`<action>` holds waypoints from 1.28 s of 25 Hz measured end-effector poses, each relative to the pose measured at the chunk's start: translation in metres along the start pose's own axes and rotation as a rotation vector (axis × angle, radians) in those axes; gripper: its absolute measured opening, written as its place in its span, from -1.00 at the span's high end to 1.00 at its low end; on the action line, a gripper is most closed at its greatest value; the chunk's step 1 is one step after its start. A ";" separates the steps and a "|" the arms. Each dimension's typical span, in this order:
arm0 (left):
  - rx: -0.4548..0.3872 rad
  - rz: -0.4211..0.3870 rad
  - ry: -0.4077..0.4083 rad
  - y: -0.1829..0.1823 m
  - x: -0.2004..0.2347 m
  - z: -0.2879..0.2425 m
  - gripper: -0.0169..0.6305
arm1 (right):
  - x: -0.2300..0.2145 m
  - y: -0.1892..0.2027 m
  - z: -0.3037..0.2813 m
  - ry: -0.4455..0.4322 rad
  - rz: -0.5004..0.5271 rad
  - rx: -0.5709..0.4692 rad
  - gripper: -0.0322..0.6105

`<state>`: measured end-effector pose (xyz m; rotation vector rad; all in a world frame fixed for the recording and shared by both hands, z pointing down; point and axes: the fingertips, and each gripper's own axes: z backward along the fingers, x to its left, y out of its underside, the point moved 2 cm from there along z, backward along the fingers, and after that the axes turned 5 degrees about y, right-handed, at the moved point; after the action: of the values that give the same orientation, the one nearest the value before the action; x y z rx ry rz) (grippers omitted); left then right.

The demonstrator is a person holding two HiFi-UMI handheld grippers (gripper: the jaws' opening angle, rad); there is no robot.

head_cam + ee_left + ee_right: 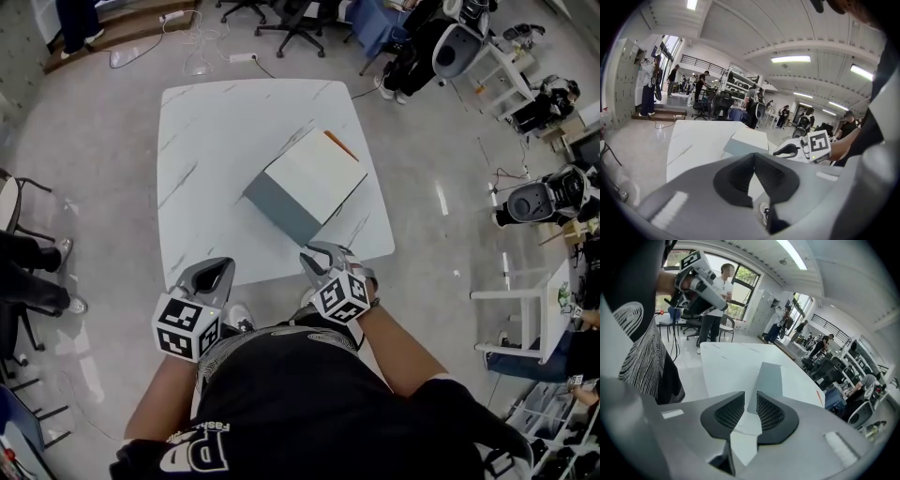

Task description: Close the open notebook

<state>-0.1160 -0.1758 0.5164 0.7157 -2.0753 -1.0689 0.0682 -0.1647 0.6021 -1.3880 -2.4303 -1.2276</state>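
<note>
The notebook (314,173) lies open in the middle of the white table (206,131), with a grey cover at its near left, a white page on top and an orange tab at the far corner. My left gripper (211,272) hovers over the table's near edge, its jaws shut and empty. At the near right edge, just short of the notebook's near corner, my right gripper (319,253) is open with nothing between its jaws. The right gripper view has the notebook (768,380) straight ahead beyond my open right gripper (751,401). The left gripper view shows the notebook (745,143) ahead and to the right.
Office chairs (291,23) stand beyond the table's far edge. A white rack (525,319) and robot equipment (544,197) fill the right side. A person's legs (33,281) and a chair are at the left. People stand in the background of both gripper views.
</note>
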 end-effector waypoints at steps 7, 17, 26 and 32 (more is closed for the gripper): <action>0.000 0.017 -0.021 0.007 0.004 0.007 0.77 | 0.006 0.020 -0.022 0.014 0.145 0.054 0.72; 0.028 0.050 -0.052 0.025 0.013 0.016 0.77 | 0.004 0.040 -0.039 0.078 0.311 0.122 0.63; 0.039 0.045 -0.061 0.029 0.013 0.022 0.77 | 0.006 0.040 -0.047 0.104 0.456 0.142 0.43; 0.037 0.048 -0.071 0.029 0.015 0.026 0.77 | 0.004 0.036 -0.051 0.120 0.490 0.146 0.42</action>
<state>-0.1504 -0.1597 0.5348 0.6514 -2.1669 -1.0456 0.0776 -0.1870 0.6595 -1.6710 -1.8932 -0.9604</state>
